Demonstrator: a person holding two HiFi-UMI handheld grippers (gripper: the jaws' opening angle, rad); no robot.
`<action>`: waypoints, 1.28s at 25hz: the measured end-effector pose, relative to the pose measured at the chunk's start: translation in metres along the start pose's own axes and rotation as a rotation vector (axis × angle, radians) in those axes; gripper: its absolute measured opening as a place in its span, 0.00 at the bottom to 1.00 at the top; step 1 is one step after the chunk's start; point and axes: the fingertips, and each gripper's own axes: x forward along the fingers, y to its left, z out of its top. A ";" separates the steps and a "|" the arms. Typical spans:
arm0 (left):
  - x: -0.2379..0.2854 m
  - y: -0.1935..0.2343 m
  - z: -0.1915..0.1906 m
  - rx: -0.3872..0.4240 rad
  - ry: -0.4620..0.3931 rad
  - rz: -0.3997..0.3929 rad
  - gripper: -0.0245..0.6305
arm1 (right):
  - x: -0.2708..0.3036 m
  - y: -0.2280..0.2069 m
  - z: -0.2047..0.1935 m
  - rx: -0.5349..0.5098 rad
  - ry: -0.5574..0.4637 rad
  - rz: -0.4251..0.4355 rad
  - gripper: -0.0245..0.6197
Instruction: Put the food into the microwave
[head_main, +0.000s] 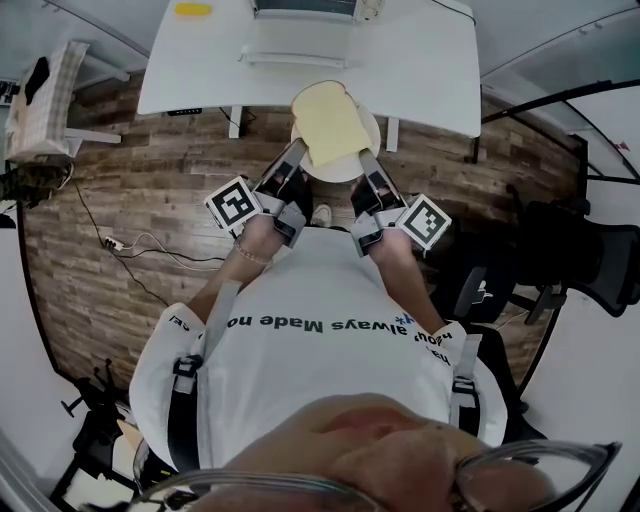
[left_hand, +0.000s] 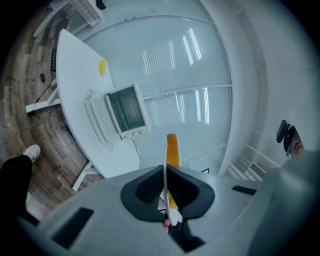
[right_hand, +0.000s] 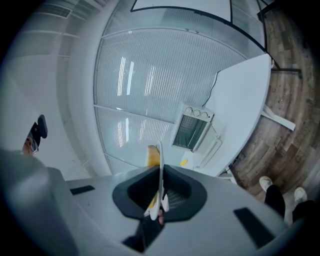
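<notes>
Wood-plank floor (head_main: 130, 200) is seen from above, with a white table (head_main: 200, 70) at the top and a plate of bread held before it.

On the table's left part a small yellow object (head_main: 193, 9) is seen, and to its right the microwave (head_main: 300, 8) with its door (head_main: 295, 50) dropped open. Below the table edge, the left gripper (head_main: 297, 152) is closed on the left rim of the white plate (head_main: 372, 128); in the left gripper view the thin rim (left_hand: 166, 192) is pinched edge-on between the dark pads. A slice of bread (head_main: 330, 122) is carried flat on the plate, clear of the table and outside the microwave. The plate's right rim is clamped by the right gripper (head_main: 366, 160), and in the right gripper view the rim (right_hand: 159, 170) is likewise gripped between the narrow jaws, with the bread's crust (right_hand: 152, 156) beside it. At far right a dark office chair (head_main: 590, 250) is visible.
</notes>
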 end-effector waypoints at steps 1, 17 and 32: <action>0.004 0.002 0.002 0.001 0.001 -0.005 0.07 | 0.003 -0.002 0.002 0.001 -0.002 -0.001 0.07; 0.091 0.035 0.117 -0.014 0.011 -0.015 0.07 | 0.137 -0.009 0.058 -0.028 -0.009 -0.024 0.07; 0.182 0.063 0.254 -0.027 0.053 -0.027 0.07 | 0.290 -0.010 0.109 -0.025 -0.043 -0.047 0.07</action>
